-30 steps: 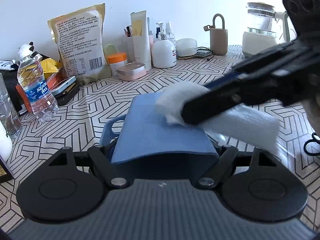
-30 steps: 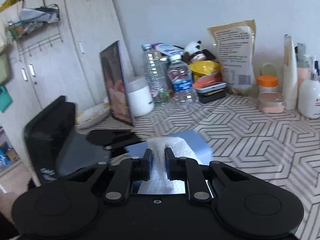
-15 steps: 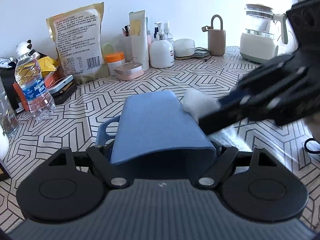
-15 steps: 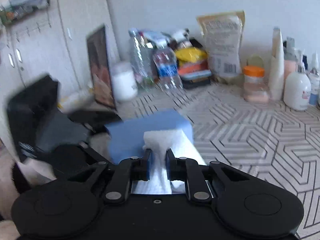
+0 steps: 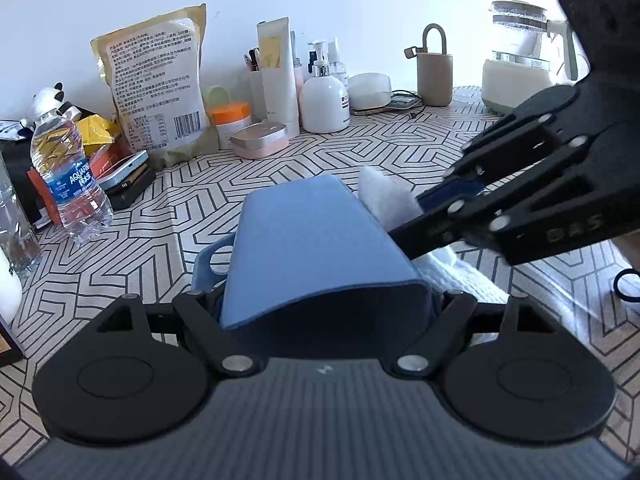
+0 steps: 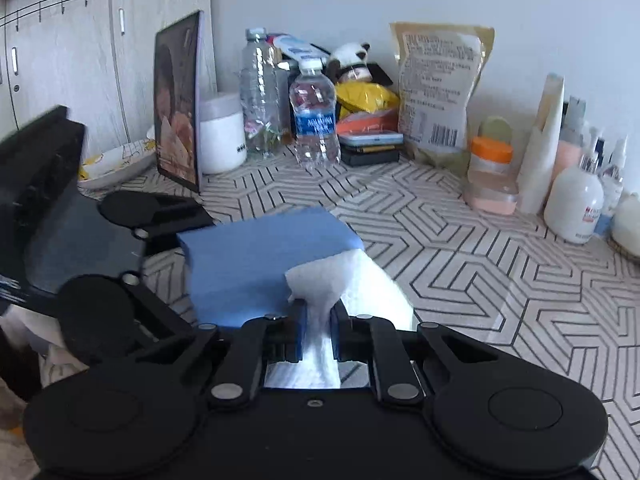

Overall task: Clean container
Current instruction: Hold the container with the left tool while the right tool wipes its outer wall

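A blue container (image 5: 312, 240) lies on its side with its open mouth toward the left wrist camera. My left gripper (image 5: 324, 304) is shut on it near the rim, and its fingers are mostly hidden by the container's walls. My right gripper (image 5: 416, 216) reaches in from the right, shut on a white cloth (image 5: 384, 196) that presses against the container's right wall. In the right wrist view the cloth (image 6: 340, 276) bunches between my right gripper's (image 6: 318, 320) blue-padded fingers, touching the container (image 6: 256, 256). The left gripper (image 6: 156, 208) shows behind it.
On the patterned tablecloth (image 5: 400, 148), a water bottle (image 5: 72, 176), a snack bag (image 5: 156, 88), a pink tin (image 5: 260, 140) and a pump bottle (image 5: 324, 100) line the back wall. A kettle (image 5: 516, 60) stands far right. A picture frame (image 6: 178, 108) leans at the left.
My right gripper has dragged the cloth off the container's top face and down to its right side. The left gripper keeps its hold on the container.
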Available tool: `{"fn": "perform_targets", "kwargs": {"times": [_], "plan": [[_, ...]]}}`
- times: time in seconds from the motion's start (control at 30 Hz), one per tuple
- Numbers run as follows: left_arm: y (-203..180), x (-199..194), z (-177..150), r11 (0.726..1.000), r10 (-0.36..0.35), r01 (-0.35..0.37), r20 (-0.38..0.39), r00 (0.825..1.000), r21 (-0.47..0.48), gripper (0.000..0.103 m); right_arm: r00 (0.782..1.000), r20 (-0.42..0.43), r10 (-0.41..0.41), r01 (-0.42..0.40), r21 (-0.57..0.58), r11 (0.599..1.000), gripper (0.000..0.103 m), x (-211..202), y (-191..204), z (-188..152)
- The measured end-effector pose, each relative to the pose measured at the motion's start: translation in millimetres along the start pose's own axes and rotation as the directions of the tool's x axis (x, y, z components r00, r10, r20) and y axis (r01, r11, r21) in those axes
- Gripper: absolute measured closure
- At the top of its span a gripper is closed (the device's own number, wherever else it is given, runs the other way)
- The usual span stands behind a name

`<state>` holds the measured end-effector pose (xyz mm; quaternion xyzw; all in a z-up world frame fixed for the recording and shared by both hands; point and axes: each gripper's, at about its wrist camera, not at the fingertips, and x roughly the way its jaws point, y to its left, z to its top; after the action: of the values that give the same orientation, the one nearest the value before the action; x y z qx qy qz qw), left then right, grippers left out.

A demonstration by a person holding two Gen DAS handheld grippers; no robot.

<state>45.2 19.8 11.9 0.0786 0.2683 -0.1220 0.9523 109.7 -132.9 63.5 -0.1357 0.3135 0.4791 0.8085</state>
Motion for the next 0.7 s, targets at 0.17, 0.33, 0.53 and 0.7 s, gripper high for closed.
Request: {"fn": "perform_targets", "kwargs": {"times": [0.17, 0.33, 0.53, 0.7], "plan": [[-2.2, -0.4, -0.5, 1.0, -0.001, 0.001, 0.001, 1.0, 0.004, 0.022, 0.997, -0.036, -0.067, 0.064, -0.079, 0.995, 0.086, 3.3, 15.8, 1.3], [-2.1, -0.5, -0.2, 1.0, -0.003, 0.003, 0.002, 1.0, 0.001, 0.022, 0.995, -0.061, -0.083, 0.08, -0.048, 0.996, 0.087, 17.1, 1.3, -1.0], [-5.7, 0.1, 0.2, 1.0, 0.017, -0.017, -0.002, 1.0, 0.021, 0.022, 0.997, -0.036, -0.07, 0.072, 0.053, 0.996, 0.087, 21.9, -17.9, 0.0], [-3.7, 0.5, 0.5, 1.0, 0.024, -0.024, -0.007, 1.0, 0.011, 0.022, 0.999, 0.03, -0.039, 0.037, 0.071, 0.997, 0.087, 2.7, -8.4, 5.9]]}}
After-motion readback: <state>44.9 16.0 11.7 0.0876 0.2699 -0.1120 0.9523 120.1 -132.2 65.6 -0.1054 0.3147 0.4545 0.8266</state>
